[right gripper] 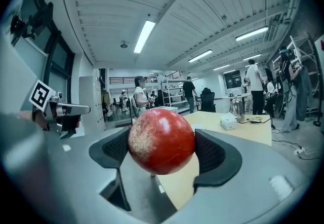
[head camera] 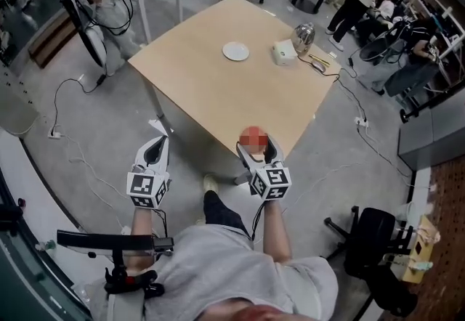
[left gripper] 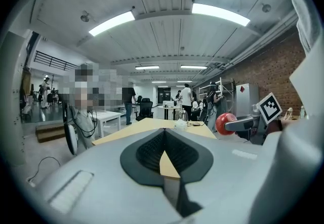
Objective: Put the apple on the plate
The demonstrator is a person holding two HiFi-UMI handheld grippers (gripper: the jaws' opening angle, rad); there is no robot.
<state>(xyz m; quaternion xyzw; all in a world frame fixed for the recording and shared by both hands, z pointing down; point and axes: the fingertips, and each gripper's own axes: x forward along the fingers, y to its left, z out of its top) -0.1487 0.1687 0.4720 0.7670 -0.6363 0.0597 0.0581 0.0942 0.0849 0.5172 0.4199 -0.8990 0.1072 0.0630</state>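
Apple (right gripper: 162, 139) sits clamped in the right gripper (head camera: 256, 147). White plate (head camera: 235, 51) lies well ahead of it; left gripper (head camera: 155, 145) is closed, empty.

Round red apple (head camera: 252, 137) sat between the right gripper's (head camera: 254, 145) jaws at the pale wooden table's (head camera: 218, 94) near corner, small white plate (head camera: 235, 51) lay well beyond, white box (head camera: 285, 53) to its right, left gripper (head camera: 157, 145) off-table, leftward.
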